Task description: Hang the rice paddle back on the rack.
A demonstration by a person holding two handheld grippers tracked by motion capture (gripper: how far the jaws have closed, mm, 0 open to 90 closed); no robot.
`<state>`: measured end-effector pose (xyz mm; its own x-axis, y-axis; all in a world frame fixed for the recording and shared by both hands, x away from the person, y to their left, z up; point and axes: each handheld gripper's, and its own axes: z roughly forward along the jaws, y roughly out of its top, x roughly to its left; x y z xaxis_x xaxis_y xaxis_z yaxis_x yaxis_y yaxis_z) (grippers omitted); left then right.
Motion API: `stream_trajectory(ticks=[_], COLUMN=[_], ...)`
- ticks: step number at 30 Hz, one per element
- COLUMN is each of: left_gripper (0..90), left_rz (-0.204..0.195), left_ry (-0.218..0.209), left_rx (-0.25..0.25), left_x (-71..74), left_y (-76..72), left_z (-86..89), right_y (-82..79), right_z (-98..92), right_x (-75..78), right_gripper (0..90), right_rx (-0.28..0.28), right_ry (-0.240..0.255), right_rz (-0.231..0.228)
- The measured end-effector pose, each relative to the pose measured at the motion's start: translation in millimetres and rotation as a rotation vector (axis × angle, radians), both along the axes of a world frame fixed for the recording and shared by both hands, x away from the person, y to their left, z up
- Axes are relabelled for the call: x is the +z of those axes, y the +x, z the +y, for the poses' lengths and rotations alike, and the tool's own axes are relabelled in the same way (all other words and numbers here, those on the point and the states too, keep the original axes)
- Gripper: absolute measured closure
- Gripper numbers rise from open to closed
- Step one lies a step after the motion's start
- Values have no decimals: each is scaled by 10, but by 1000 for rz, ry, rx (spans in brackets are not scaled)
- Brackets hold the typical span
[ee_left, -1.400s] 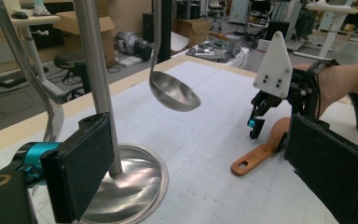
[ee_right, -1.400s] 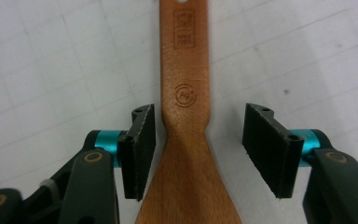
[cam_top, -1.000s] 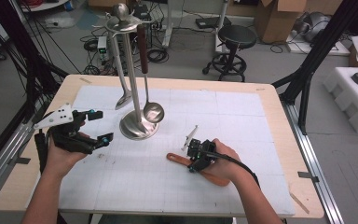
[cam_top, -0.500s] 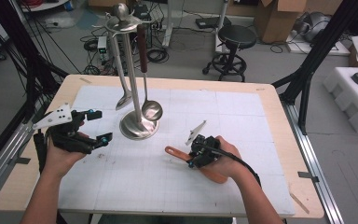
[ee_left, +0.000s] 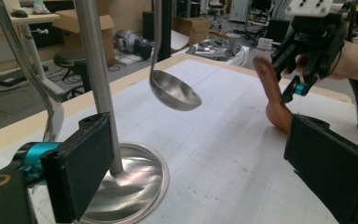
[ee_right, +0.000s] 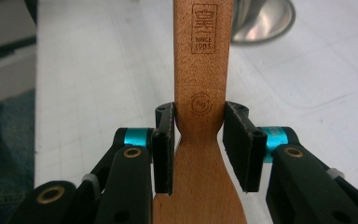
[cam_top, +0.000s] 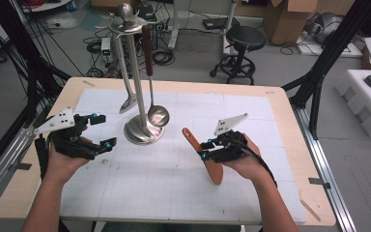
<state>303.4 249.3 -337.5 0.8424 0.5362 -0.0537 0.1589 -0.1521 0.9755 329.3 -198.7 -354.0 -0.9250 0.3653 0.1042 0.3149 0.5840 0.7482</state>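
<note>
Right gripper view: right claw (ee_right: 199, 135) closed on the spatula (ee_right: 199, 60), pads pinching the narrow neck where handle widens into blade, handle running out to 12 o'clock. Jaws barely parted, only as wide as that neck. A firm hold by the look of it, though gripped this low the long handle could swing.

High view: right claw (cam_top: 207, 150) at about 4 o'clock from the stand (cam_top: 144, 130), spatula (cam_top: 216, 171) tilted, handle tip aimed toward 11 o'clock, at the stand's base. Hard to tell whether the blade touches the table (cam_top: 280, 111). Ladle (cam_top: 158, 115) hanging at the stand's 3 o'clock side, a spoon (cam_top: 128, 104) at its 9 o'clock side.

Likely step: hanging the spatula on the stand. Best done by raising the handle tip well above the ladle bowl, approaching the top from 4 o'clock, and turning the wrist slowly so the neck does not slip in the pads. Worth steering clear of the ladle, which would swing if nudged.

Left claw (cam_top: 104, 130) wide open and holding nothing, near the stand at its 9 o'clock. Left gripper view: left claw (ee_left: 205, 172) with the pole (ee_left: 95, 70) just beyond one jaw, well placed to steady the stand.
</note>
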Motion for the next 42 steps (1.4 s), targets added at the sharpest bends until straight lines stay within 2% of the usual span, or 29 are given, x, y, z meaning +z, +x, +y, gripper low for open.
stream_trajectory(ticks=[13, 19, 21, 22, 26, 27, 28, 30, 38, 42], left_gripper=[89, 89, 89, 89, 89, 89, 89, 89, 89, 89], left_rz=[0, 1, 0, 0, -1, -1, -1, -2, -2, -1], left_ry=[7, 5, 6, 9, 4, 4, 4, 5, -2, -4], left_rx=[0, 1, 2, 1, 1, 1, 0, -1, -1, -1], left_x=[-2, -4, -4, -4, -3, -2, -2, 0, 1, 4], left_y=[4, 6, 6, 7, 5, 4, 3, 3, 2, 0], left_z=[-1, -7, -7, -4, -8, -7, -7, -4, 4, 14], right_y=[-8, -3, 8, -1, 26, 50, 54, 91, 306, 410], right_z=[-166, -183, -183, -182, -171, -166, -161, -152, -88, -12], right_x=[159, 218, 247, 267, 342, 370, 397, 452, 724, 893], right_gripper=[655, 655, 655, 655, 655, 655, 655, 655, 655, 655], right_rx=[-10, -17, -15, -20, -21, -21, -27, -26, -30, -4], right_ry=[155, 171, 180, 176, 170, 165, 159, 151, 115, 95], right_rz=[-59, -68, -90, -78, -86, -103, -87, -94, -89, -96])
